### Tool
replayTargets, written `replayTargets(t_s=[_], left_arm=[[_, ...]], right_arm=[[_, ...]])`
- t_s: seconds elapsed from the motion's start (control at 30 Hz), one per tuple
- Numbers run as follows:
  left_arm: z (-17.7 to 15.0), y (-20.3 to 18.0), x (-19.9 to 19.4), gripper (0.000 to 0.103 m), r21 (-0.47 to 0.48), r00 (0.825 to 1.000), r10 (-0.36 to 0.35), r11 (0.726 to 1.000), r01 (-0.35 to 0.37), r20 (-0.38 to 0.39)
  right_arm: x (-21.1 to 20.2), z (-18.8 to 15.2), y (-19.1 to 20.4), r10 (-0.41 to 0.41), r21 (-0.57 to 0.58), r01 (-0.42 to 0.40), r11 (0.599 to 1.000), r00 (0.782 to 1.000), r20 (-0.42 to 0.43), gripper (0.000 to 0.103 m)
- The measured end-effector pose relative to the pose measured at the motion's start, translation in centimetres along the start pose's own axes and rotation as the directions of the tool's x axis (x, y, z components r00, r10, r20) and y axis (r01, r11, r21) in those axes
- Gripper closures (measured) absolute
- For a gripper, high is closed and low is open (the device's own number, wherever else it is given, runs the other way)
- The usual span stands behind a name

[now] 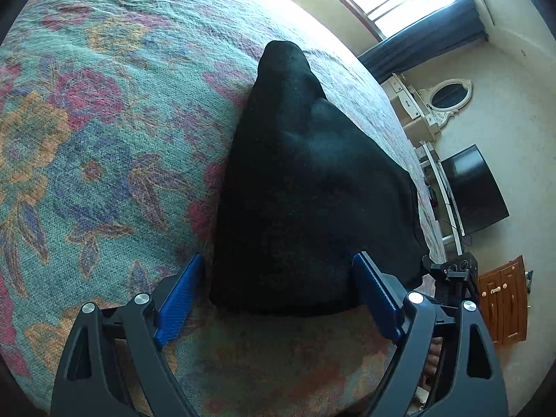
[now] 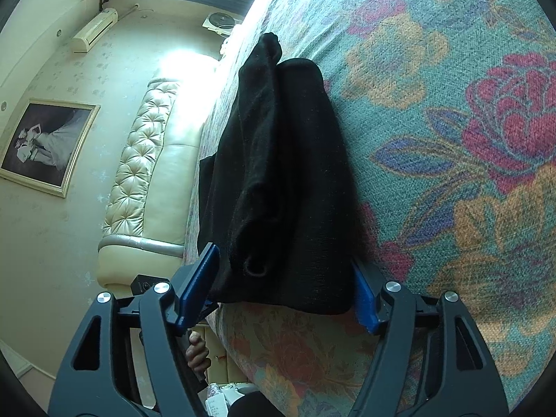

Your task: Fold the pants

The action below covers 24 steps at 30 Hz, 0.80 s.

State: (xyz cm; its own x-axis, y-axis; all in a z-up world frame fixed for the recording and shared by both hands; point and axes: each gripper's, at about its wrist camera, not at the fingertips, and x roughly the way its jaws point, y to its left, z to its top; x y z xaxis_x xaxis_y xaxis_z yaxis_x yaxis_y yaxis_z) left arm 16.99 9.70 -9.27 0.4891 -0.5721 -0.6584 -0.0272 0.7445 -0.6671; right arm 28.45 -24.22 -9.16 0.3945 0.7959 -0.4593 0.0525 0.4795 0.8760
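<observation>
Black pants (image 1: pixel 295 191) lie folded in a thick bundle on a floral bedspread (image 1: pixel 104 121). My left gripper (image 1: pixel 278 299) is open, its blue pads (image 1: pixel 180 299) straddling the near end of the bundle without pinching it. In the right wrist view the same pants (image 2: pixel 278 180) run away from the camera, with a rolled fold on top. My right gripper (image 2: pixel 281 288) is open too, its pads (image 2: pixel 198 285) on either side of the pants' near end. The other gripper's body (image 1: pixel 451 271) shows at the right.
The bed's near edge (image 2: pixel 295 354) curves just below the grippers. A tufted cream headboard (image 2: pixel 146 160) is at the left in the right wrist view. A TV (image 1: pixel 476 191), a white dresser with mirror (image 1: pixel 448 95) and a wooden cabinet (image 1: pixel 504 305) stand beyond the bed.
</observation>
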Motion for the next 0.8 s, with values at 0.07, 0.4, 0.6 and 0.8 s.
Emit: replayTargets(t_s=[0.07, 0.4, 0.6, 0.8], left_arm=[[0.0, 0.0, 0.0, 0.018, -0.009, 0.999, -0.035, 0.999, 0.035, 0.012], [-0.4, -0.3, 0.0, 0.048, 0.018, 0.998, 0.027, 0.999, -0.028, 0.065], [-0.6, -0.9, -0.3, 0.055, 0.052, 0.995, 0.059, 0.997, -0.063, 0.08], [-0.4, -1.1, -0.9, 0.061, 0.052, 0.995, 0.06, 0.997, -0.065, 0.082]], right_arm=[[0.2, 0.0, 0.4, -0.01, -0.005, 0.01, 1.0, 1.0, 0.002, 0.03], [0.0, -0.4, -0.3, -0.048, -0.022, 0.048, 0.999, 0.999, 0.002, 0.057], [-0.5, -0.7, -0.5, -0.024, 0.003, 0.024, 1.0, 0.999, 0.027, 0.063], [-1.5, -1.2, -0.2, 0.004, 0.006, -0.004, 1.0, 0.999, 0.042, 0.068]])
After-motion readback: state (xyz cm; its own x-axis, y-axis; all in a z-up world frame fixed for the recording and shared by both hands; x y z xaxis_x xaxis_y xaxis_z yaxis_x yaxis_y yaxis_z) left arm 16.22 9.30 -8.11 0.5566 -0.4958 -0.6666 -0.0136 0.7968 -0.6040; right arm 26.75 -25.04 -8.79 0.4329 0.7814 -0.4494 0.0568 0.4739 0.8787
